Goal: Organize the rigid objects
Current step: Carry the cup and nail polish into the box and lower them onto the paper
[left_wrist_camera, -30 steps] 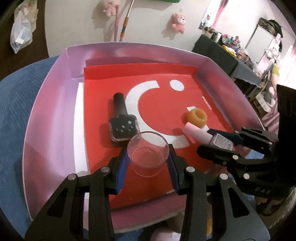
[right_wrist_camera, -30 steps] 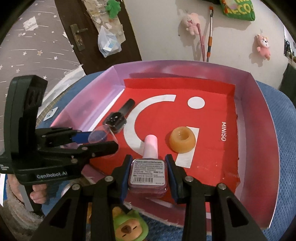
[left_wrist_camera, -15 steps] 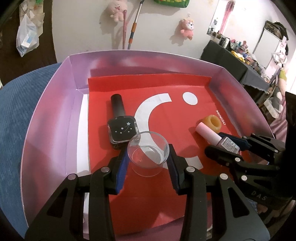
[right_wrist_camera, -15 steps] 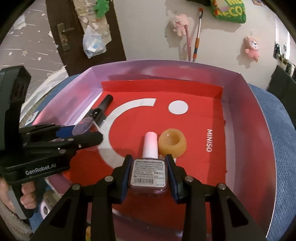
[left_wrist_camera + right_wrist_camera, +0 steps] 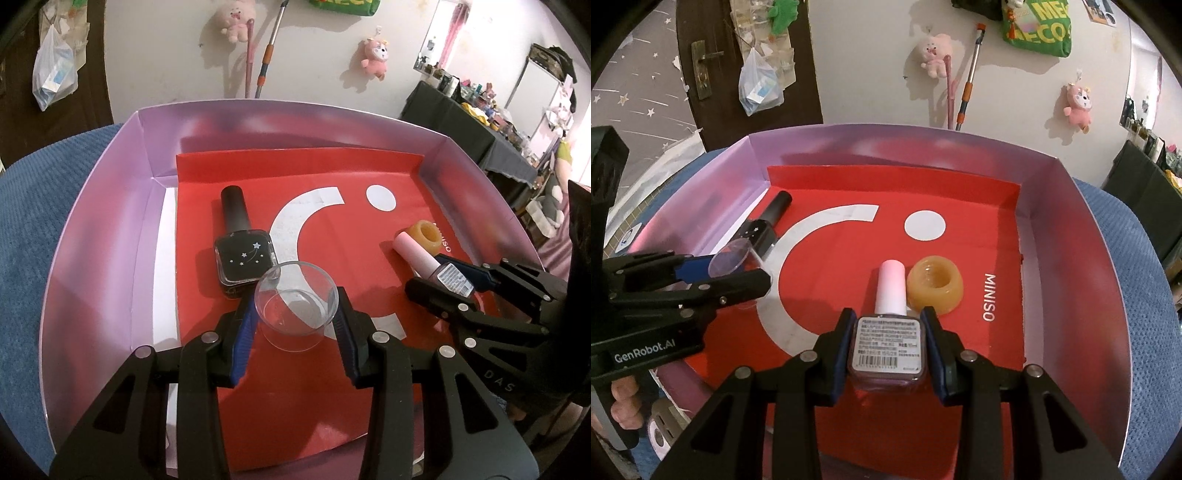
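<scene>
My left gripper [image 5: 295,317] is shut on a small clear plastic cup [image 5: 297,306], held low over the red floor of the pink-walled box [image 5: 110,206]. Just beyond the cup lies a black nail polish bottle [image 5: 242,254] with white stars, on its side. My right gripper [image 5: 888,350] is shut on a pink-capped nail polish bottle [image 5: 888,339], its barcode label facing up. The bottle's cap points at an amber ring-shaped piece [image 5: 935,286] beside it on the red floor. In the right wrist view the left gripper [image 5: 738,271] holds the cup [image 5: 731,254] at the left.
The box sits on a blue textured cloth [image 5: 1137,280]. A hand [image 5: 624,402] grips the left tool's handle at lower left. A door, a plastic bag and plush toys on the wall stand behind. The box's far half of red floor [image 5: 923,225] holds nothing.
Both grippers have carried their objects forward over the box's near wall into its inside. The pink bottle now lies close beside the amber ring, and the cup sits near the black bottle.
</scene>
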Motion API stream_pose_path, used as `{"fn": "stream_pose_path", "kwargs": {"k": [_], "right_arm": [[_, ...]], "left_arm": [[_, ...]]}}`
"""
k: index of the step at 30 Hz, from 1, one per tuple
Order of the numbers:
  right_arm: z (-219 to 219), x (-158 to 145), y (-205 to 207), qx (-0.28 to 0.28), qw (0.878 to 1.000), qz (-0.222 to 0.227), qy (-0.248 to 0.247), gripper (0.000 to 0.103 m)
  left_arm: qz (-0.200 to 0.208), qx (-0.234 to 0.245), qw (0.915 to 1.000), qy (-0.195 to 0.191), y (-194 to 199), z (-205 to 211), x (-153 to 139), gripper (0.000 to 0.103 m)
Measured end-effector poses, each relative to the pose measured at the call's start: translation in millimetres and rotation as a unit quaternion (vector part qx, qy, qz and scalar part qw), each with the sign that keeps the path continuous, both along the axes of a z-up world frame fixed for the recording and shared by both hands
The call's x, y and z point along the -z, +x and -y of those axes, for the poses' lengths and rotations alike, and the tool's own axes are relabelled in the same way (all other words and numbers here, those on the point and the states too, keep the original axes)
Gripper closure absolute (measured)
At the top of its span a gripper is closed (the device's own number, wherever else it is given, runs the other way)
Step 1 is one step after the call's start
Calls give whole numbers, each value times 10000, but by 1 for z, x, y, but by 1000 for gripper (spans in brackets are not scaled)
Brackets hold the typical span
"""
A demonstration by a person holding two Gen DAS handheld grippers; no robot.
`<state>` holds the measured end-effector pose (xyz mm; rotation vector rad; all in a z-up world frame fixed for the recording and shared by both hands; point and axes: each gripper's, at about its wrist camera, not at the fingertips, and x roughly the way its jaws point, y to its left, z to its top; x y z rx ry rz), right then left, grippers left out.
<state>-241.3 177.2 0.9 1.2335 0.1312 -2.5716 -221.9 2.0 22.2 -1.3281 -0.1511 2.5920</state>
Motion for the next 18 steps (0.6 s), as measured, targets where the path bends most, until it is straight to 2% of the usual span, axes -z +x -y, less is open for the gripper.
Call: {"fn": "stream_pose_path", "kwargs": {"k": [18], "right_arm": [[0,1,0,-4,10000,10,-37,64]], "left_arm": [[41,5,10000,-6,1,-4,3,63]]}}
